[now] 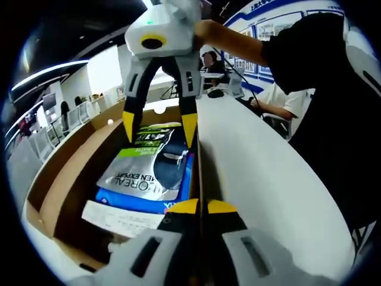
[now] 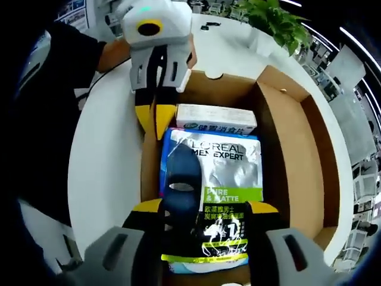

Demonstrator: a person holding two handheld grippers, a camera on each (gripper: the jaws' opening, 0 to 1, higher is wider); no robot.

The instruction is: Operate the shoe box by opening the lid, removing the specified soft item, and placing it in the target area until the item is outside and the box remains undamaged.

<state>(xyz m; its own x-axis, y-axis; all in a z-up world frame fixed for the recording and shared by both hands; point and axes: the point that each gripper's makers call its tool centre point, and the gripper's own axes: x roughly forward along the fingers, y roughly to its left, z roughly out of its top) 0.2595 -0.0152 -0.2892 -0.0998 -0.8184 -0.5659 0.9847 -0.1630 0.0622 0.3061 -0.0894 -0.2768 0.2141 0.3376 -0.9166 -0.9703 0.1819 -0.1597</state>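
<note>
While the left gripper (image 2: 153,125) pinches the box wall (image 2: 150,155), the right gripper (image 1: 159,128) hangs spread above the pouch (image 2: 213,179), holding nothing.

Bright, even indoor light falls from ceiling strips. The white counter (image 1: 262,167) glares beside the left claw (image 1: 201,207); the silver pouch (image 2: 229,173) ahead of the right claw (image 2: 202,211) shines. Edges bend strongly; near claw parts blur.

Both handheld grippers look alike: the left gripper (image 2: 156,122) and the right gripper (image 1: 159,125) each have a pale grey-white housing with a yellow-ringed dark lens, black jaw arms with slotted grey plates, and yellow fingertips (pointed, wedge-like). The person (image 1: 333,101) holding them wears a black short-sleeved shirt.
</note>
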